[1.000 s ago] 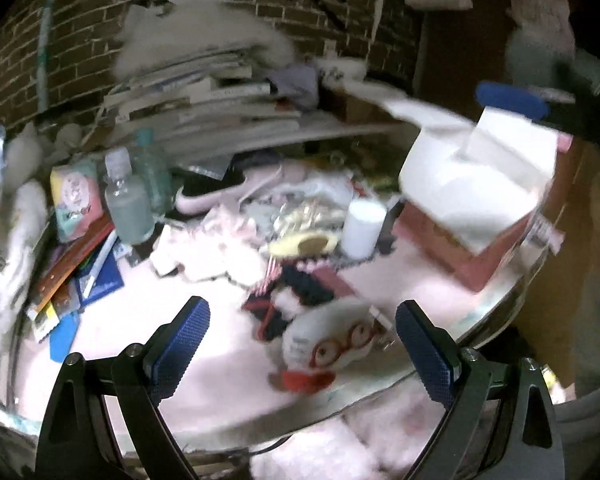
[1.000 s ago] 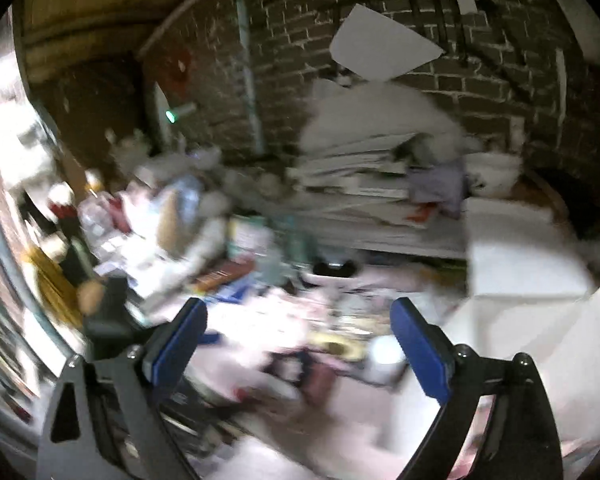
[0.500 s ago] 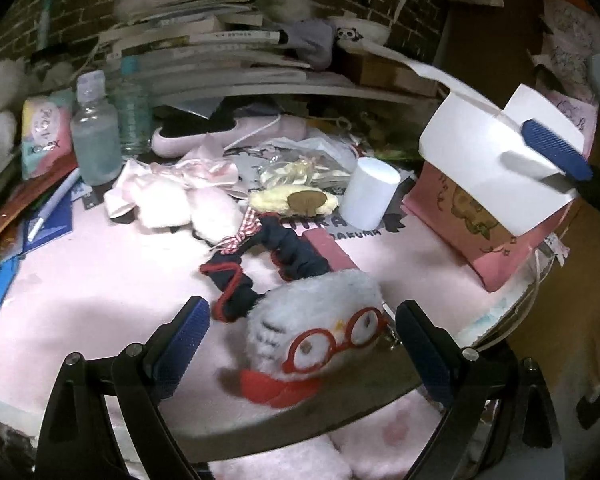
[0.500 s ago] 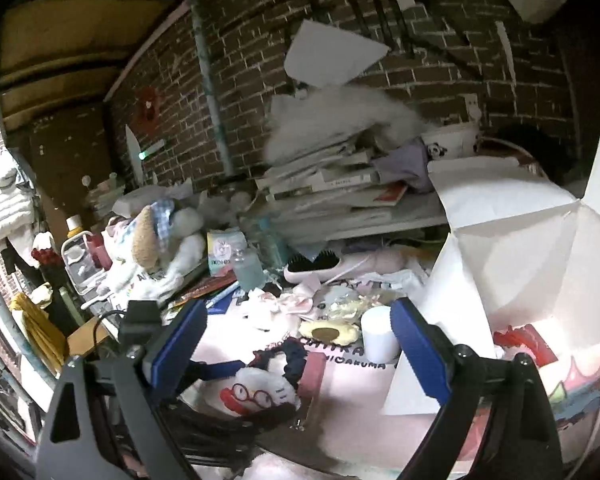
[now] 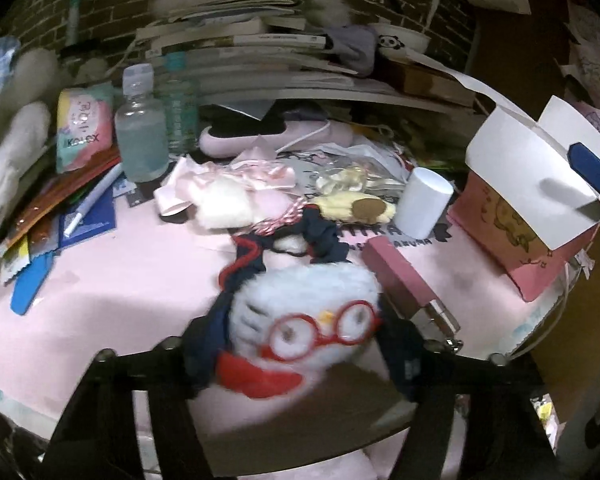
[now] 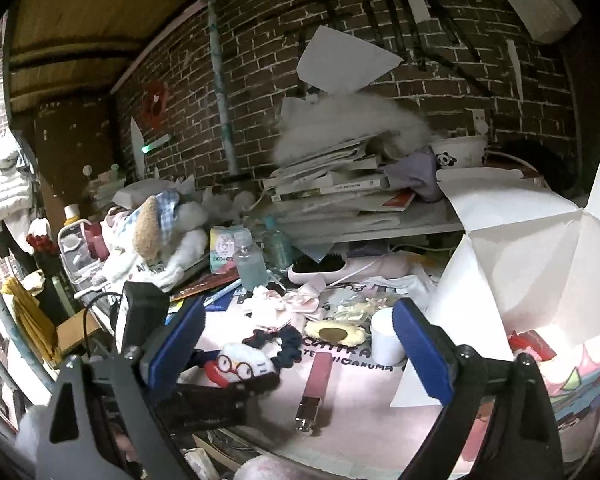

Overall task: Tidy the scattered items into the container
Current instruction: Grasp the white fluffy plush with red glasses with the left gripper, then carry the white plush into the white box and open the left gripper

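Both fingers of the left gripper pressed against the sides of the white plush toy with red glasses, near the table's near edge. Right gripper fingers stood wide apart, empty, beside the open white-flapped pink box at the right.

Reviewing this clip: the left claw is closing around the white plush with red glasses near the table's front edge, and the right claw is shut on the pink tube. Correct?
Not quite. The right claw is open and holds nothing; the pink tube lies on the table beneath it, as the right wrist view shows. The left claw is indeed around the white plush with red glasses near the front edge.
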The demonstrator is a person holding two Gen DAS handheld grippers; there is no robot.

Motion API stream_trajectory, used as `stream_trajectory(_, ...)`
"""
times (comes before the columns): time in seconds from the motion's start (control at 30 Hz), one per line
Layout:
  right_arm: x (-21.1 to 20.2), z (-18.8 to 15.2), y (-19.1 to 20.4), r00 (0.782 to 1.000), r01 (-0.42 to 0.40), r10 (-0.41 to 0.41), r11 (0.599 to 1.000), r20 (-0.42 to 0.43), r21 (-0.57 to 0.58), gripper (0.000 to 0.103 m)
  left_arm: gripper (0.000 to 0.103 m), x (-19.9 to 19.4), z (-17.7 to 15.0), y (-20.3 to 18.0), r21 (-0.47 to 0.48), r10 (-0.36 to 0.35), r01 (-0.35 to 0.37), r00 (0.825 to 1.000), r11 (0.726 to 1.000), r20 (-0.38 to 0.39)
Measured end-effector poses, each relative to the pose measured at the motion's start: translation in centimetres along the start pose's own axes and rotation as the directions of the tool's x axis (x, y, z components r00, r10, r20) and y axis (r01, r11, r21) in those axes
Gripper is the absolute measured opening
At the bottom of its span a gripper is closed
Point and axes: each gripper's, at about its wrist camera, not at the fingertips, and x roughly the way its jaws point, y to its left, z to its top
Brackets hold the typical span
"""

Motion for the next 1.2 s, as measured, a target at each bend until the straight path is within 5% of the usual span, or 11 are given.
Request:
stream_trajectory(0.33,-0.1,-1.5,4.3,0.999,-0.014,0.02,0.99,0.04,-0.144,0.095,0.051,-1.1,0.1,0.4,0.0,-0.026,0.026,0.999,1.0,0.029)
stream_trajectory(0.83,1.5,-3.8,3.5,1.0,0.003,-0.004,0.996,-0.015,-0.089,0.096,0.051,-6.2,6.3,0.5,0.056,0.05,-0.058,0.989,0.997,0.139)
stream_trajectory(1.07,2.4,-5.4,2.2,0.996,0.029,-0.035,0.997,-0.077,-0.074,0.095,0.051,-6.8,11.3,-3.6,0.122,-0.065,0.046,0.986,0.991,0.152)
stream_trajectory(1.2,2.8,-6.2,1.4,0.994,0.037,-0.043,0.998,-0.104,-0.056,0.095,0.051,-6.1,13.7,-8.0,0.175,-0.144,0.126,0.985,0.977,0.099)
